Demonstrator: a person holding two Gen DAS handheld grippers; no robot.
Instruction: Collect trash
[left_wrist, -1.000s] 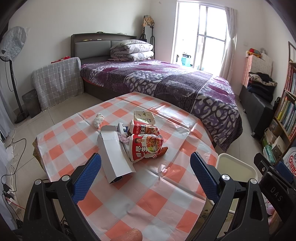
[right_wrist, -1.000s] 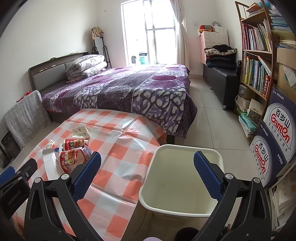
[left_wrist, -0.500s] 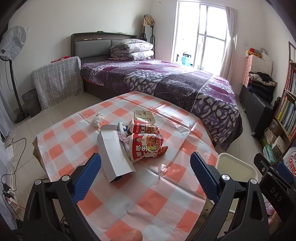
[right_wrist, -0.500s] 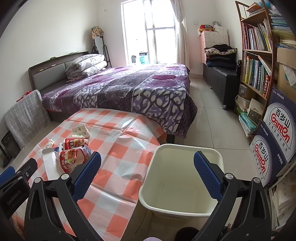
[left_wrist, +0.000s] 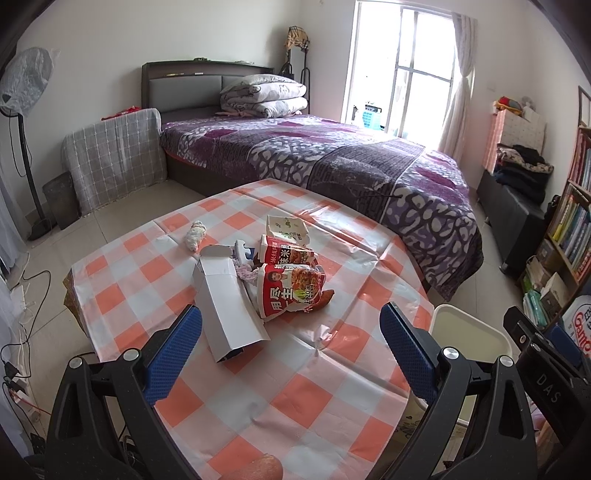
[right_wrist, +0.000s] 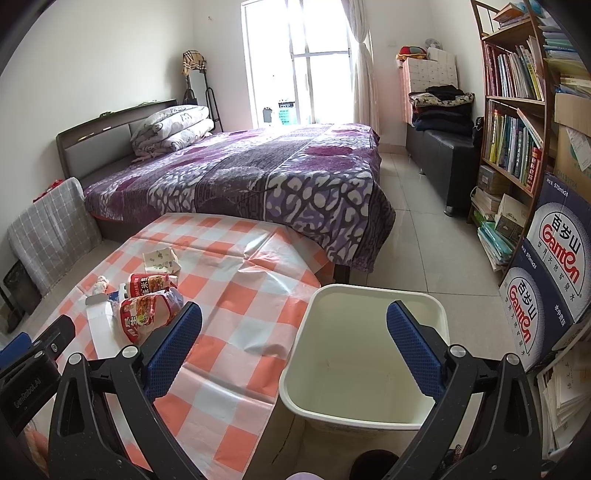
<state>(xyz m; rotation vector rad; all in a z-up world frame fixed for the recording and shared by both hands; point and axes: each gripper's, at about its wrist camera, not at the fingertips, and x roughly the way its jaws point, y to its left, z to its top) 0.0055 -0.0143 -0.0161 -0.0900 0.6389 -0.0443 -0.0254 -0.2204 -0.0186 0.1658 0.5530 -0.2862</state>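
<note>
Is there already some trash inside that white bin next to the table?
No, the right-hand view looks straight into the white bin and shows only its bare bottom, while the wrappers lie on the table.

This is a bedroom in a home. A big bed (left_wrist: 332, 166) with a purple cover fills the middle, with folded quilts (left_wrist: 264, 96) piled at its head. A tall window (right_wrist: 314, 62) with a curtain lets in light. A bookshelf (right_wrist: 517, 122) full of books stands by the right wall. A fan (left_wrist: 26, 122) stands in the left corner. A table (left_wrist: 122, 273) with an orange and white checked cloth sits near the foot of the bed.
</note>
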